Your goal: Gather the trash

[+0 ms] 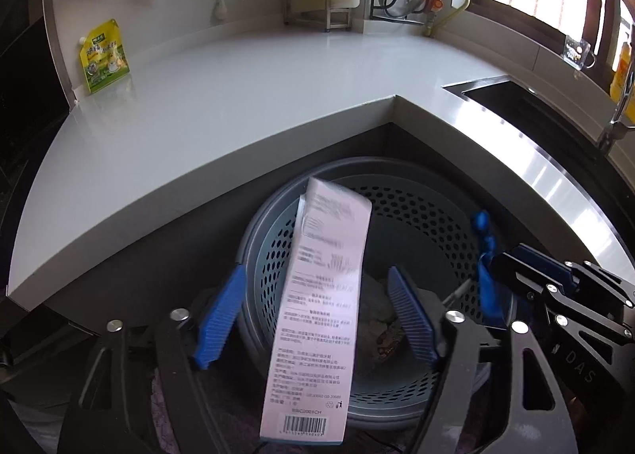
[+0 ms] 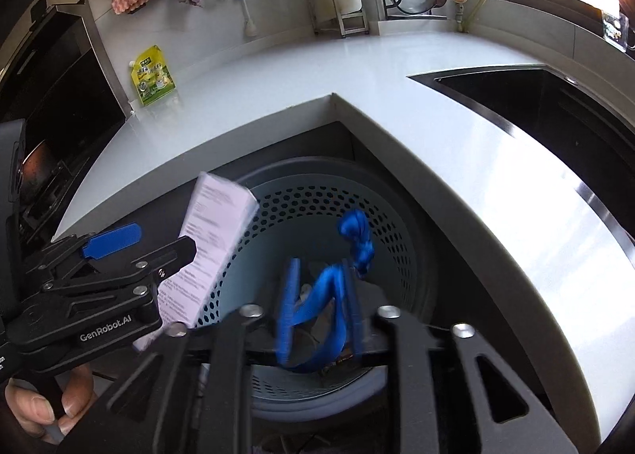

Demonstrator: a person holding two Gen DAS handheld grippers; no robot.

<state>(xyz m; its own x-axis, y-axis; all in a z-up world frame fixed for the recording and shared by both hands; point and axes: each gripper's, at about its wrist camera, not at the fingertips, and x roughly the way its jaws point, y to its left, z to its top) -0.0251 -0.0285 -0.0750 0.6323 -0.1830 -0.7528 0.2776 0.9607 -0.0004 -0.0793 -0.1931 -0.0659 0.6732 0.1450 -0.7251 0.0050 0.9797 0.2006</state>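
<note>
Only the right wrist view is showing a thumb (image 2: 29,410). The left gripper (image 1: 313,319) is spread wide, the printed carton (image 1: 317,311) blurring between its pads, untouched. The right gripper (image 2: 321,307) is pinching a blue wrapper (image 2: 329,315) above the perforated bin (image 1: 420,216), whose contents are sitting dim and indistinct.

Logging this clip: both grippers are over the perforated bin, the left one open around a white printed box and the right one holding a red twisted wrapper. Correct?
Not quite. The wrapper between the right gripper's fingers is blue, not red, as the right wrist view shows. The rest stands: both grippers over the perforated bin, left gripper open around the white printed box.
</note>
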